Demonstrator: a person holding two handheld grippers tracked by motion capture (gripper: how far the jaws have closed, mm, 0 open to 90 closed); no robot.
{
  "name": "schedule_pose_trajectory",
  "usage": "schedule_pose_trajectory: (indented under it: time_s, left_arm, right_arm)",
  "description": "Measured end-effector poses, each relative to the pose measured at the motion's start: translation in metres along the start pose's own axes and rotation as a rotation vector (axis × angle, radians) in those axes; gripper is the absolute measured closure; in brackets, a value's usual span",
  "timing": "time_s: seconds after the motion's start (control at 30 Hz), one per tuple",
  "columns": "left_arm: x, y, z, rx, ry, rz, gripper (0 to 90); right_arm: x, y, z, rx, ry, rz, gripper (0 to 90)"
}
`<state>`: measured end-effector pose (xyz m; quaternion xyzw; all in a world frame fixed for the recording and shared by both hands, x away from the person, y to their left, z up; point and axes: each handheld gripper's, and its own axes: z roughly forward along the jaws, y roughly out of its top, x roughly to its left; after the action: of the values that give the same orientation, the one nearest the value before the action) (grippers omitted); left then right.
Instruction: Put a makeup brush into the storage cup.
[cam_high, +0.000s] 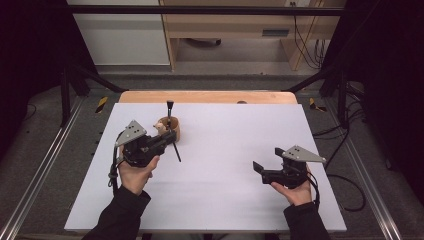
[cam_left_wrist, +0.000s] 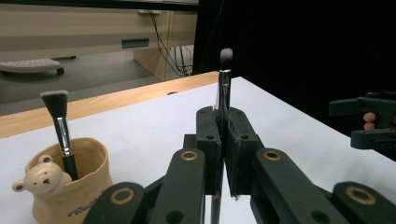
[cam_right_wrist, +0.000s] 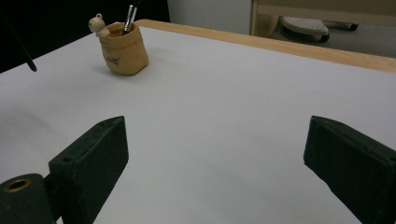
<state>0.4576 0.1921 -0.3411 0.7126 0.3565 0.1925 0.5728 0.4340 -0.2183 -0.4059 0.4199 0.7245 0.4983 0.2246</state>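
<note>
A white table top with a wooden strip along its far edge fills the middle of the high view, set on a dark frame above a grey floor. On the right side of the table the right gripper hovers just above the bare surface in the person's hand, its jaws spread wide apart with nothing between them. Toward the far left the left gripper has its jaws pressed together on the thin handle of a small brush, held upright with its pale bristle tip up. Just beside that gripper stands a tan fabric pot with a small bear figure on its rim, and a flat-topped brush leans inside it, bristles up.
</note>
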Motion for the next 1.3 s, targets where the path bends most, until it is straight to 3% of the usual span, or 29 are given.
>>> schedule_pose_trajectory:
  time_s: [0.5,0.93,1.3]
  left_arm:
    - [0.007,0.022,0.005,0.032,0.037,0.042,84.8]
    - [0.021,0.034,0.013,0.061,0.076,0.063,84.8]
    - [0.035,0.043,0.022,0.065,0.104,0.053,84.8]
  right_arm:
    - [-0.002,-0.004,-0.001,0.023,-0.021,-0.008,6.6]
    - [-0.002,-0.006,-0.001,0.029,-0.019,-0.022,6.0]
    - [-0.003,-0.005,-0.002,0.024,-0.018,-0.018,6.1]
